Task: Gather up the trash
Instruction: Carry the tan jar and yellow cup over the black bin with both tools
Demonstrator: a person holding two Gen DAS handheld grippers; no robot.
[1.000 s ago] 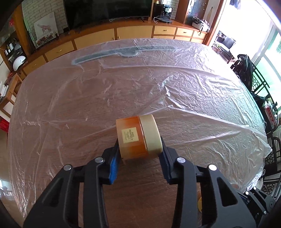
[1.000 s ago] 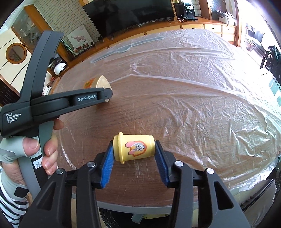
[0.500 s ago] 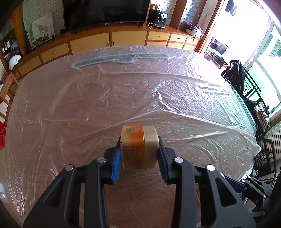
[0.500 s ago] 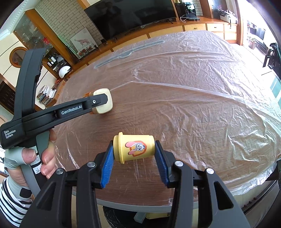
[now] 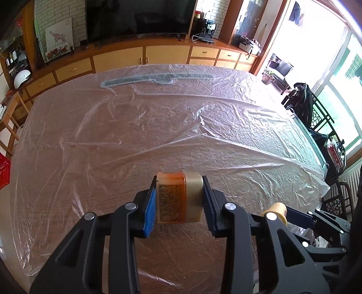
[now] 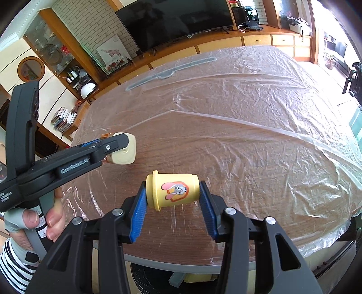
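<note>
Here, two tools, two pieces of trash, both lifted above the plastic-covered desk (image 5: 158,126): left tool (image 5: 178,200) clamped on an orange jar (image 5: 173,199) with cream lid, right tool (image 6: 173,201) clamped on a yellow cup (image 6: 174,192). Only from the right wrist: rabbit sticker, gloved left hand (image 6: 34,228).

A wooden bench (image 5: 113,140) under crinkled clear plastic sheet (image 5: 226,117) fills the room's middle. Behind it a long row of yellow cabinets (image 5: 140,56) carries a dark television (image 5: 140,18) against a white brick wall (image 5: 54,20). Bright windows (image 5: 339,79) glare at right, beside what looks like dark chairs (image 5: 316,117)
</note>
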